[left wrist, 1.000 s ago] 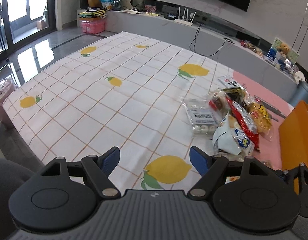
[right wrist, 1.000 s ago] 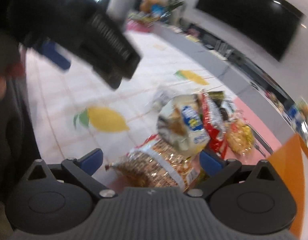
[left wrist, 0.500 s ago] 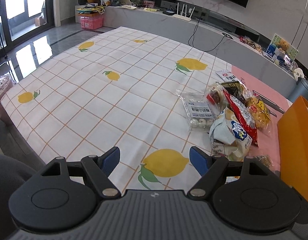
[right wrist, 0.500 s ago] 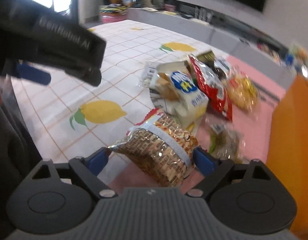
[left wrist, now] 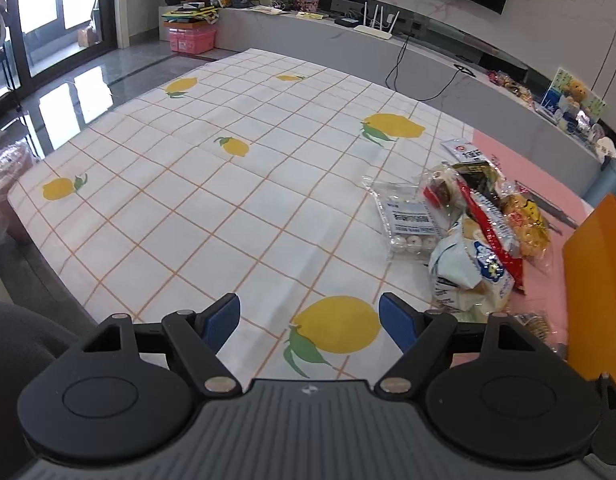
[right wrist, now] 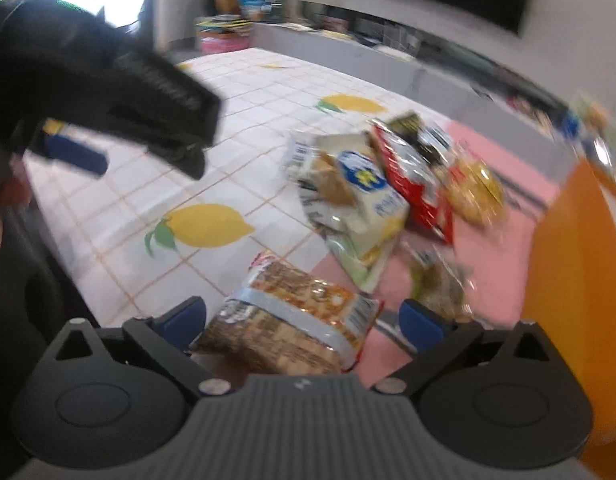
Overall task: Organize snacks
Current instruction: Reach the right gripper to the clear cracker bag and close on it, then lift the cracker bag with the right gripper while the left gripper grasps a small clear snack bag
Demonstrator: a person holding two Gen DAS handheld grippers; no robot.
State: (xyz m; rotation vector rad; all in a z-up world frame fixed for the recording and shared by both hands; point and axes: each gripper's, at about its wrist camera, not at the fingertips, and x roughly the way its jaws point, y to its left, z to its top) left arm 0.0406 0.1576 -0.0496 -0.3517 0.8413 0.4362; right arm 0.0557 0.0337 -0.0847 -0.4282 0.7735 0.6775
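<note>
Blue-padded right tongs (right wrist: 301,318) are tilted steeply down at the table, spread as wide as they go after just opening back up. A brown-and-orange cracker pack (right wrist: 291,326) lies between the pads at the bottom centre of the frame, half on the pink mat (right wrist: 500,184), and neither pad presses on it as far as I can tell; the frame is pretty blurry. Above and to the right of it sits the rest of the snack pile (right wrist: 392,188): a white-and-blue bag, a red one and a yellow one, with an orange box (right wrist: 576,280) along the right edge. The left tongs (left wrist: 310,320) also point down, spread with nothing between them, hovering over a lemon on the checked tablecloth (left wrist: 195,184), and show as a dark shape at the upper left of the right view.
</note>
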